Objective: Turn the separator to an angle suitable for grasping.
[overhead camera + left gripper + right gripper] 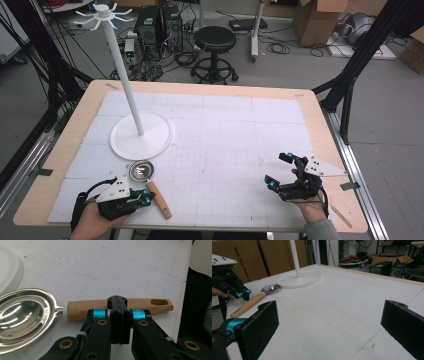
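A spoon lies near the table's front left, with a steel bowl [141, 170] and a wooden handle [159, 199]. My left gripper [148, 196] is shut just beside that handle, jaws pressed together with nothing between them. In the left gripper view the shut gripper [117, 302] sits right in front of the handle [147, 305], and the steel bowl [20, 315] is at the left. My right gripper [278, 170] is held wide open at the front right, over bare mat. The right gripper view shows that gripper [329, 322] empty, with the spoon [249, 303] and left gripper [243, 293] farther off.
A white stand with a round base [141, 136], a tall pole [121, 65] and hooks on top stands behind the spoon on the left. The white gridded mat [235, 140] covers the wooden table. A stool [214, 40] and cables are beyond the far edge.
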Action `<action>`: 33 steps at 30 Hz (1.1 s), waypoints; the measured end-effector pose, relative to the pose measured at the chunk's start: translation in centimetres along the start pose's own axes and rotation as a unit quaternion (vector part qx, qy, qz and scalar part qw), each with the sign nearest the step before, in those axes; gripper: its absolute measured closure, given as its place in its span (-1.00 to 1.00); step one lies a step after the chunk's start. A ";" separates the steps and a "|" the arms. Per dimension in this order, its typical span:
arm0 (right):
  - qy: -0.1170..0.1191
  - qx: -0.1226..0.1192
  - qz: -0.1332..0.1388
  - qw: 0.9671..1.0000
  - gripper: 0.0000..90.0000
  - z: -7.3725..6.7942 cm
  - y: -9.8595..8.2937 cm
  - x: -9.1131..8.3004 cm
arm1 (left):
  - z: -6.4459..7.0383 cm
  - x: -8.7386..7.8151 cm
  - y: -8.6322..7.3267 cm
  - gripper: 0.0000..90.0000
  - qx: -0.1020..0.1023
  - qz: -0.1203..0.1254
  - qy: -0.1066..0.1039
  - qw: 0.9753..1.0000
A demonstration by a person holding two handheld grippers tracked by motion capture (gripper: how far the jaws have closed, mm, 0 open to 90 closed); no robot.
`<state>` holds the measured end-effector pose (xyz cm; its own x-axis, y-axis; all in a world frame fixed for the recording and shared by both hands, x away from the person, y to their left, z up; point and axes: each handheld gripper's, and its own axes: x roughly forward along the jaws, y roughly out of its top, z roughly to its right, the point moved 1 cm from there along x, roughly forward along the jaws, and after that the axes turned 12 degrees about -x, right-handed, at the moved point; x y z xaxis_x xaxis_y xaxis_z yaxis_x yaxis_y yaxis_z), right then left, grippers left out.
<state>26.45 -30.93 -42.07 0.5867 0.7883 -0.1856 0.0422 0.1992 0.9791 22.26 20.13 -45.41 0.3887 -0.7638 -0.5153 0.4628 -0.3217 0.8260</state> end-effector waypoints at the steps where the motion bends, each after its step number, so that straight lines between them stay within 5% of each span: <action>1: 0.001 -0.001 -0.001 1.000 -0.99 0.0 0.0 0.0 | 0.0 0.0 0.0 1.00 0.001 -0.002 0.000 1.000; 33: -0.014 0.007 -0.004 1.000 -0.99 -0.1 -0.4 -1.5 | 0.0 2.8 1.5 1.00 -0.006 -0.038 0.001 0.999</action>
<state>25.46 -32.10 -42.21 0.6080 0.7707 -0.1908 0.0571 0.1973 0.9787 23.99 17.55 -45.61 0.3547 -0.7363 -0.5763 0.4998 -0.3716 0.7824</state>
